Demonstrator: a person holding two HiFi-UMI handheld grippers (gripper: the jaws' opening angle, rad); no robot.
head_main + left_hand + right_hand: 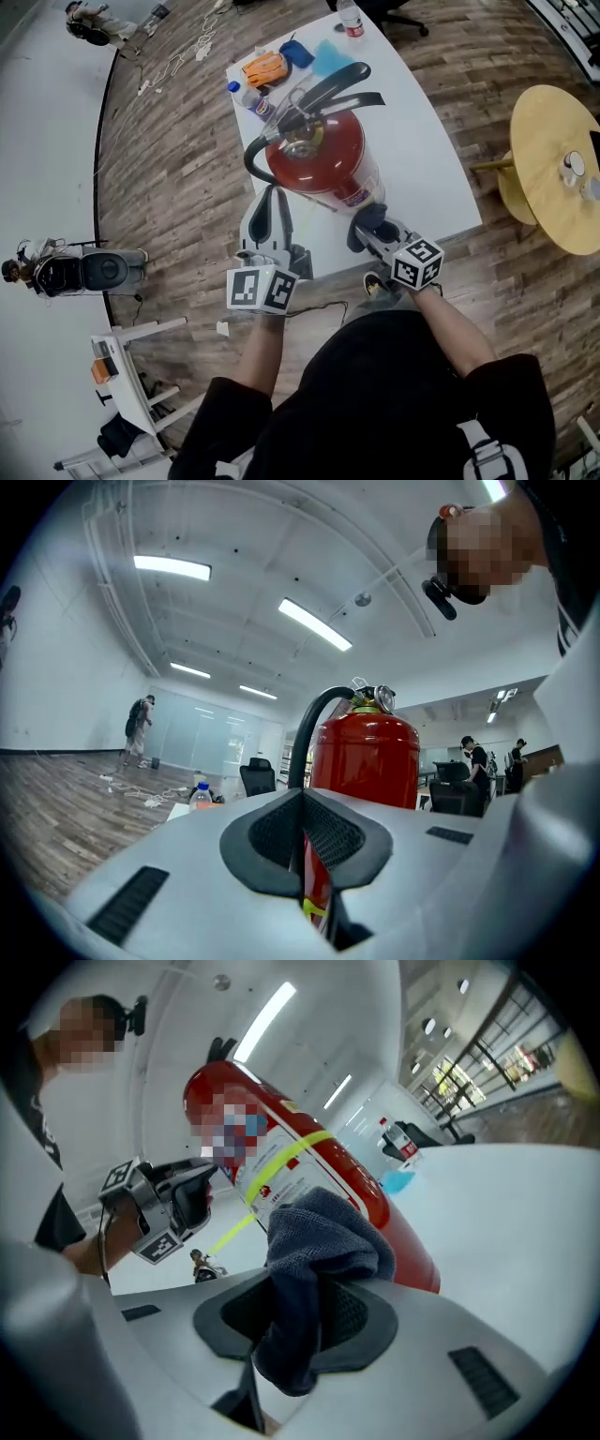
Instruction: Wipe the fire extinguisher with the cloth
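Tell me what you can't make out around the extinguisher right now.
- Extinguisher base: head view, hidden beneath its own body.
- Label print: right gripper view, partly under a mosaic patch, rest too small.
- Whether the cloth touches it: right gripper view, the cloth covers that spot.

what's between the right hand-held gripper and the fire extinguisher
A dark blue cloth, clamped in the right hand-held gripper, bunches in front of the red fire extinguisher. The right gripper view shows this; whether it touches is unclear.
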